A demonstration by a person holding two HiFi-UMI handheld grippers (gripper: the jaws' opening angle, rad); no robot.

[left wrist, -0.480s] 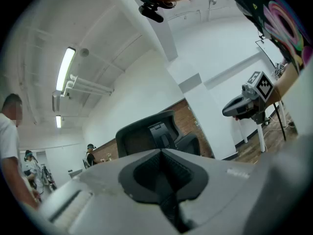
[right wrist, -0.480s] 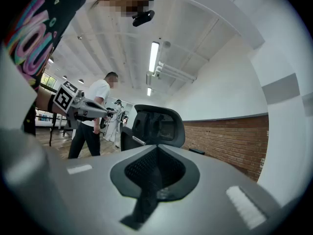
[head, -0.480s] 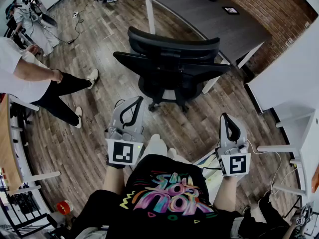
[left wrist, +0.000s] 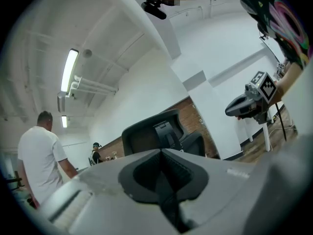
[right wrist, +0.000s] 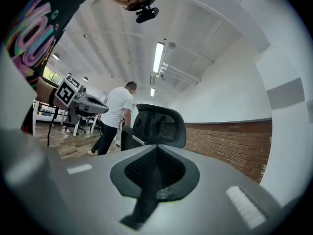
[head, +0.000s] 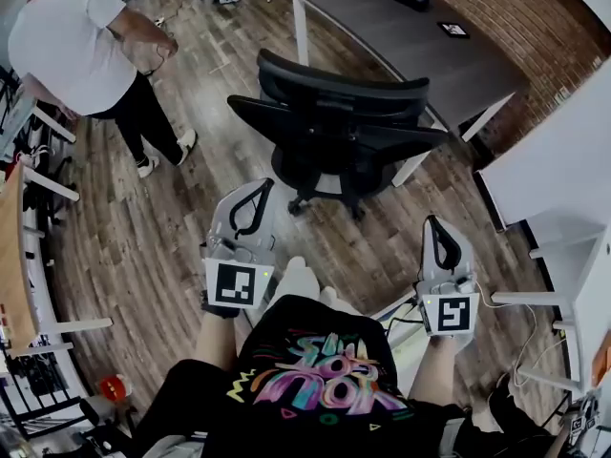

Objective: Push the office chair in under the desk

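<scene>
1. Chair (head: pixel 339 132) stands beside the surface (head: pixel 420 46), its base mostly hidden under the seat.
2. Left claw (head: pixel 263 191) and right claw (head: pixel 432 222), both pressed together and empty, hover short of it.

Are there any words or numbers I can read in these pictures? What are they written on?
No word or number reads clearly.
On the shirt: colourful scribbly lettering, too tangled to read.
On the left gripper and the right gripper: black-and-white square patterns, not words.
On the small flat thing lying on the desk: too small to read.
</scene>
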